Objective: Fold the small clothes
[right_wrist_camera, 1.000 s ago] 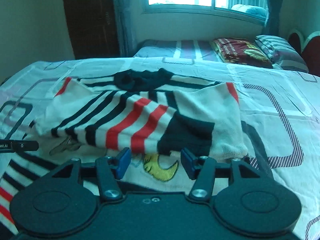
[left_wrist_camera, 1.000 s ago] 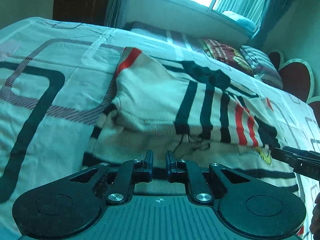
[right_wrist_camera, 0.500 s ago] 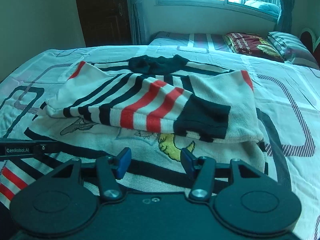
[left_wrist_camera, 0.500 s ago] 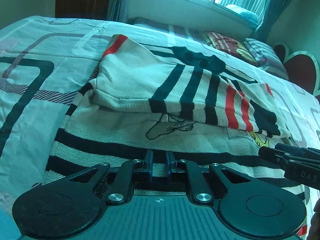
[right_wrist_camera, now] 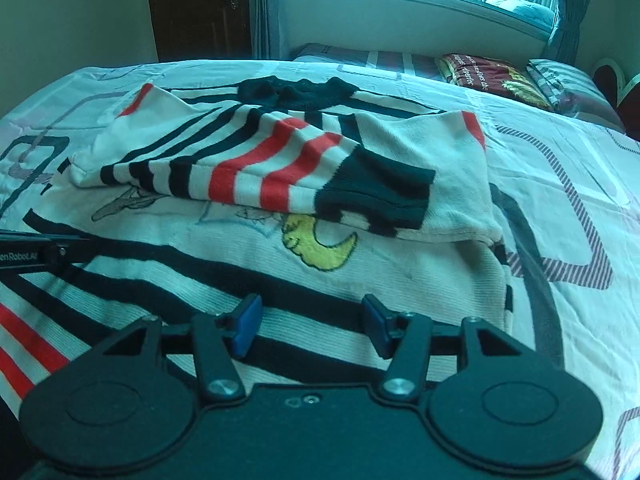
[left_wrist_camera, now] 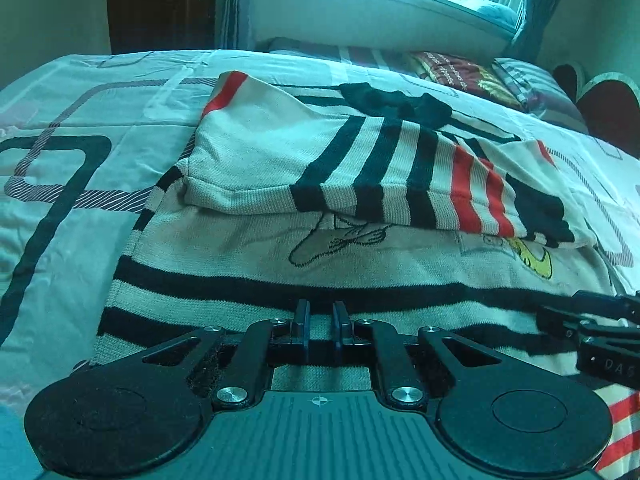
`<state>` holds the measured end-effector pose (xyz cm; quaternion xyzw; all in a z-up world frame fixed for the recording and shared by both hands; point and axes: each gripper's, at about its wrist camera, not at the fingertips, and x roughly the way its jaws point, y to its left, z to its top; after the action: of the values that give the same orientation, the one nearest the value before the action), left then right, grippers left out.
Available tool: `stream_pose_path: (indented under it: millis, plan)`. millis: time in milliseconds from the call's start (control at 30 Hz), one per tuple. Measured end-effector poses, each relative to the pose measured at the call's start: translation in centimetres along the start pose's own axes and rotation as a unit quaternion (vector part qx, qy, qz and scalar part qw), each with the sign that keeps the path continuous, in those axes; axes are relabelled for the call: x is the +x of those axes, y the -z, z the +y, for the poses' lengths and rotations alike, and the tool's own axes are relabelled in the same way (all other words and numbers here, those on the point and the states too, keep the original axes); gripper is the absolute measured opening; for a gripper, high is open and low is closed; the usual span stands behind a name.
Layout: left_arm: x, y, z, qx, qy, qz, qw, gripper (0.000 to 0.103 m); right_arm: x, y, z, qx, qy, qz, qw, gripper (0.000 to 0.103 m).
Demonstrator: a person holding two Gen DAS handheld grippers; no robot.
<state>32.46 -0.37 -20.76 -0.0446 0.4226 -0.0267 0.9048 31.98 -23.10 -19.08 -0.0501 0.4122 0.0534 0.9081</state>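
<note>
A small cream sweater (left_wrist_camera: 248, 240) with black and red stripes lies flat on the bed; it also shows in the right wrist view (right_wrist_camera: 240, 252). Both sleeves are folded across its chest, the left sleeve (left_wrist_camera: 360, 168) on top, its dark cuff (right_wrist_camera: 376, 192) toward the right. My left gripper (left_wrist_camera: 320, 322) is nearly shut and empty, over the sweater's hem. My right gripper (right_wrist_camera: 312, 324) is open and empty, over the hem's right part. Each gripper shows at the edge of the other's view.
The bed has a white sheet (right_wrist_camera: 560, 168) with grey and black line patterns. Pillows and a folded dark red blanket (right_wrist_camera: 488, 76) lie at the far end under the window. A dark door (right_wrist_camera: 196, 8) stands at the back left.
Both grippers have drawn back toward the sweater's hem, so more of the lower body shows. The sweater itself has not moved. Neither gripper's opening has changed.
</note>
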Motion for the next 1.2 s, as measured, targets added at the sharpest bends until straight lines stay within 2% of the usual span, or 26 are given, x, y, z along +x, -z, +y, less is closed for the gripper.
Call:
stream_pose_path:
  millis: [333,400,533,700,767,933,1100,1200]
  plan:
    - [-2.3,2.0,1.5,0.029,0.005,0.008,0.9995,0.011,-3.3,3.2,-2.8,0.055,0.059,0.006,0.997,0.056]
    - [-3.2,2.6,1.8,0.027,0.013,0.007,0.9995,0.011,-4.6,3.8,-2.3,0.067,0.045,-0.001,0.997,0.056]
    - [-5.2,4.2,1.7,0.037,0.033,-0.001,0.9988,0.011,-6.4,4.5,1.0,0.054,0.021,-0.011,0.998,0.056]
    - [-6.2,5.8,1.1,0.044,0.055,0.004,0.9975,0.011,-7.2,5.4,5.3,0.034,-0.014,-0.014,0.999,0.056]
    - [-6.3,6.6,1.1,0.051,0.052,0.006,0.9973,0.011,-7.2,5.7,6.6,0.022,-0.02,-0.012,0.999,0.056]
    - [-6.8,7.8,1.9,0.056,0.051,0.003,0.9971,0.011,-6.3,7.0,6.7,0.024,-0.005,0.011,1.0,0.056]
    - [-7.4,8.3,3.0,0.052,0.046,0.007,0.9976,0.011,-7.0,8.1,4.9,0.035,0.021,0.01,0.999,0.058]
    - [-7.9,8.7,3.4,0.049,0.043,0.01,0.9978,0.011,-7.4,8.9,4.0,0.036,0.035,0.01,0.999,0.063]
